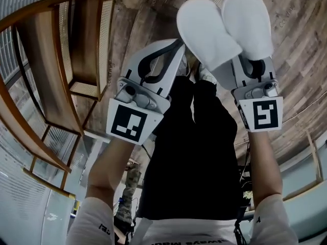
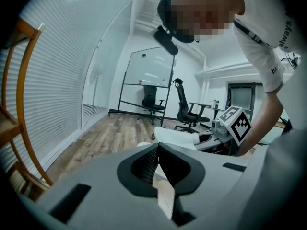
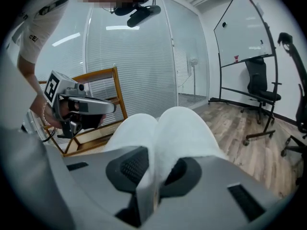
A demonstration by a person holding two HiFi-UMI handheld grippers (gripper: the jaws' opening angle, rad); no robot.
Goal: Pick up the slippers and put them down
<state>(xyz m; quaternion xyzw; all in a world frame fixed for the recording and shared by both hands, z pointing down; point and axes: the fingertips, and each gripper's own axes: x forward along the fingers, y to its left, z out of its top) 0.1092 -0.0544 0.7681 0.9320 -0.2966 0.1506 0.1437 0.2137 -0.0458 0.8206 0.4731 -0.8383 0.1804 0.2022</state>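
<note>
While the right gripper (image 3: 148,176) clamps the slippers (image 3: 178,131) (toes beyond its jaws), left gripper (image 2: 158,169) seems closed.

I'm in an office, as far as I can tell. At the far end of the room a whiteboard (image 2: 147,68) stands on a wheeled frame, and black swivel chairs (image 2: 150,99) are parked near it. Slatted blinds (image 2: 53,80) run the whole length of the wall on the left. The floor (image 2: 103,138) is pale wood plank, and the walls and ceiling are plain white. Near me is a wooden chair (image 1: 76,45) with a cane panel.
</note>
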